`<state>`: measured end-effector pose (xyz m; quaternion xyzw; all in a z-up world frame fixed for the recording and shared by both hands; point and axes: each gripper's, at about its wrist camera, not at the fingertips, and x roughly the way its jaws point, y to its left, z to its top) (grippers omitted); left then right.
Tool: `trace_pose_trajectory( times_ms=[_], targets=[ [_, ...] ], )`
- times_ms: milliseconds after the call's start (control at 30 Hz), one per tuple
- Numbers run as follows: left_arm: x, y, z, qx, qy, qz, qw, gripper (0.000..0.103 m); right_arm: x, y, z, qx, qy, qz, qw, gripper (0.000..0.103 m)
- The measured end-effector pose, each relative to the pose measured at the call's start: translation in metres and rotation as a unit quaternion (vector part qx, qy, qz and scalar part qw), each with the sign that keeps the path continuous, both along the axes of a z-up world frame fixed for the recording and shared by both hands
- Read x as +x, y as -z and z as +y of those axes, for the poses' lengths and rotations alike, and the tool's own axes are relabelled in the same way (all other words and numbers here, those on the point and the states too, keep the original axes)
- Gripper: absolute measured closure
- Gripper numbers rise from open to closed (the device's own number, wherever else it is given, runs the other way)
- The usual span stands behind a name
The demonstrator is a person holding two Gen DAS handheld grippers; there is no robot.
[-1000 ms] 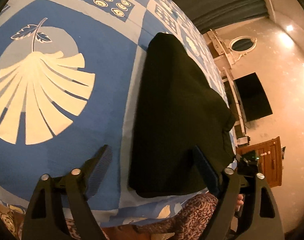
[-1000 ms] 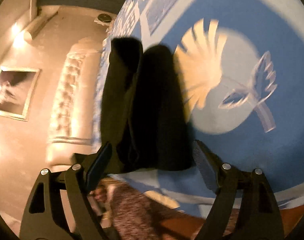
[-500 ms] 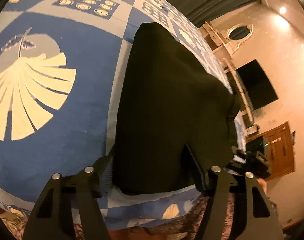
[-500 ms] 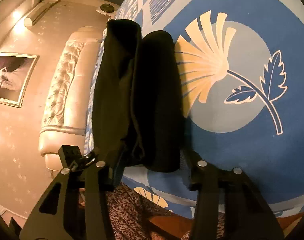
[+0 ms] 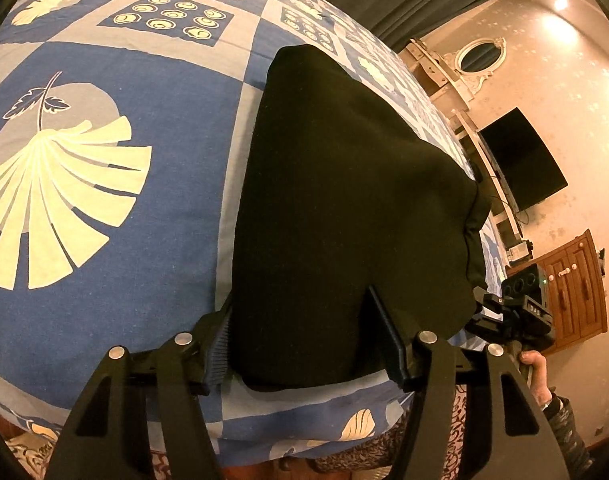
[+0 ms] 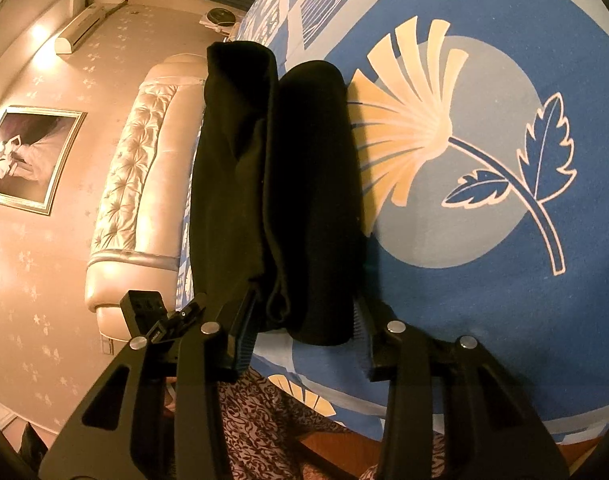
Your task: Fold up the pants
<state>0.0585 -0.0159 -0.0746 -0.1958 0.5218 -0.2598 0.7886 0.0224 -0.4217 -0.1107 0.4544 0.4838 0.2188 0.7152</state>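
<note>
Right now the folded black pants (image 5: 344, 208) are lying on the blue patterned bedspread (image 5: 116, 200) close to the near edge of the bed, their near end just short of that edge. From the left wrist view, the left claw (image 5: 304, 344) is gripping the near end of the pants: its jaws have just been closing, the left pad is pressing against the outer side of the cloth and the right pad is digging into the top of the fold. From the right wrist view, the right claw (image 6: 300, 320) is clamping the other near corner, where two rolled thicknesses of the pants (image 6: 276, 184) are sitting side by side; its jaws have also just been closing, with the cloth between them and both pads touching it. The bedspread is stretching out bare beyond the pants and towards the fan-shaped leaf print (image 6: 416, 120), leaving wide room there. A tufted headboard (image 6: 132, 184) is standing off the bed's far side, and patterned clothing (image 6: 260, 424) is showing just below the near edge.
</note>
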Motion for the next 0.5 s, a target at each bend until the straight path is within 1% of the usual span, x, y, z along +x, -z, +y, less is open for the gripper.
trace_pose_trajectory(
  times_ms=[500],
  targets=[
    [-0.0013,-0.0012,0.0001,0.004,0.001,-0.002,1.0000,0.041,-0.0009,0.0006,-0.0004,0.001,0.000,-0.001,1.000,0.064]
  ],
)
